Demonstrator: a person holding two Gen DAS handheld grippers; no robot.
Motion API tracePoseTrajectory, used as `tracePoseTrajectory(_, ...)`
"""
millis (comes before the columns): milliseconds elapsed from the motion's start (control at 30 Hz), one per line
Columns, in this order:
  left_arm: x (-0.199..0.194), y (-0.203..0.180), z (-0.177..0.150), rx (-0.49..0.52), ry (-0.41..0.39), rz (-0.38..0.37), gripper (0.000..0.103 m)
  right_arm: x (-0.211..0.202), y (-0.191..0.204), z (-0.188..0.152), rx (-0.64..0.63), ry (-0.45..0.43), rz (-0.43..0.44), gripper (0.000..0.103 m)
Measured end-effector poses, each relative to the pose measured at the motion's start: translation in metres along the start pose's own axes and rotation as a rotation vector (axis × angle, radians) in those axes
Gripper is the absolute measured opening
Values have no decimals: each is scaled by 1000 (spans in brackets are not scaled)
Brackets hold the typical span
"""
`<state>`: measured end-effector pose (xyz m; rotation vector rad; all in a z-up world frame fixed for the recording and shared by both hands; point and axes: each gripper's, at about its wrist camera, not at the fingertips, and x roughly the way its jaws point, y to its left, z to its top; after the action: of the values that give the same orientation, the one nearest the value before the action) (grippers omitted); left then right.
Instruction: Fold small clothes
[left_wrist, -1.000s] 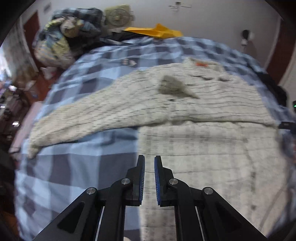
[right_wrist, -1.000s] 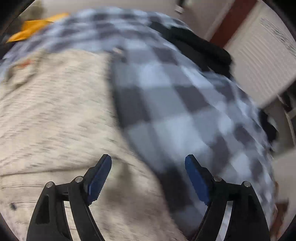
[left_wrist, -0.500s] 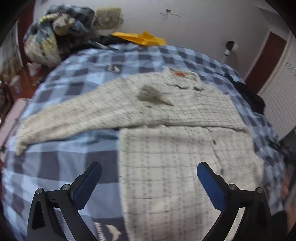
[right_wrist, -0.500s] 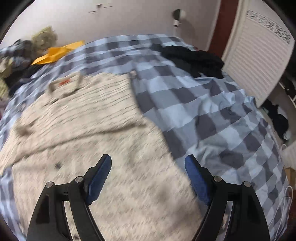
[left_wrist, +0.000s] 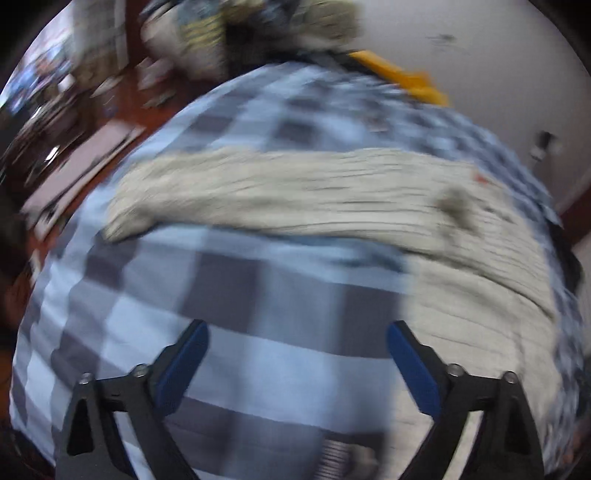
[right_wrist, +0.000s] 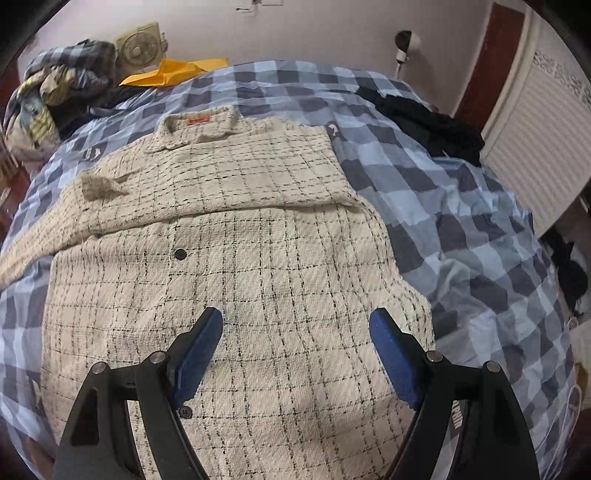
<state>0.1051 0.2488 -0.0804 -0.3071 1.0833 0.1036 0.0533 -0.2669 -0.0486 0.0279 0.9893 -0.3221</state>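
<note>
**Cream jacket flat on the checked bed, both grippers empty**

Beneath the spread jaws of the right gripper (right_wrist: 295, 350) lies the blue checked bedspread (right_wrist: 461, 229), and on it the cream checked jacket (right_wrist: 229, 258), its body directly ahead of and under the blue pads, collar farthest away. One sleeve (left_wrist: 280, 192) stretches crosswise beyond the left gripper (left_wrist: 297, 358), whose jaws are also wide apart over bare bedspread; that view is blurred. A dark button (right_wrist: 180, 254) sits ahead of the right gripper's left jaw
</note>
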Motion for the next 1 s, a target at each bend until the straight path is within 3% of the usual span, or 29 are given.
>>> tracePoseTrajectory(67, 23, 37, 14, -85, 57, 10, 85, 7, 4, 2, -6, 11, 2, 79)
tracePoseTrajectory(167, 43, 94, 40, -250, 68, 3, 85, 21, 13, 7, -20, 42, 32, 79)
tracePoseTrajectory(300, 58, 171, 61, -599, 39, -136, 85, 37, 27, 8, -87, 49, 0, 79)
tracePoseTrajectory(367, 69, 190, 65, -698, 49, -182, 85, 43, 28, 6, -96, 72, -5, 79)
tracePoseTrajectory(533, 95, 205, 80, -696, 110, -107, 82, 54, 23, -1, -61, 135, 17, 79)
tracePoseTrajectory(667, 111, 210, 77, -696, 165, -73, 45, 50, 25, -4, -72, 118, -51, 79)
tracePoseTrajectory(700, 108, 211, 79, -670, 151, -82, 39, 48, 26, -4, -74, 109, -65, 79)
tracePoseTrajectory(733, 106, 210, 80, -658, 134, -94, 26, 47, 26, -4, -77, 101, -77, 79)
tracePoseTrajectory(767, 103, 213, 80, -658, 121, -103, 21, 43, 28, -5, -83, 90, -100, 79)
tracePoseTrajectory(900, 88, 223, 76, -702, 70, -157, 15, 36, 39, -6, -142, 51, -166, 79)
tracePoseTrajectory(1000, 72, 218, 77, -676, 16, -153, 14, 31, 53, -8, -216, 18, -189, 79)
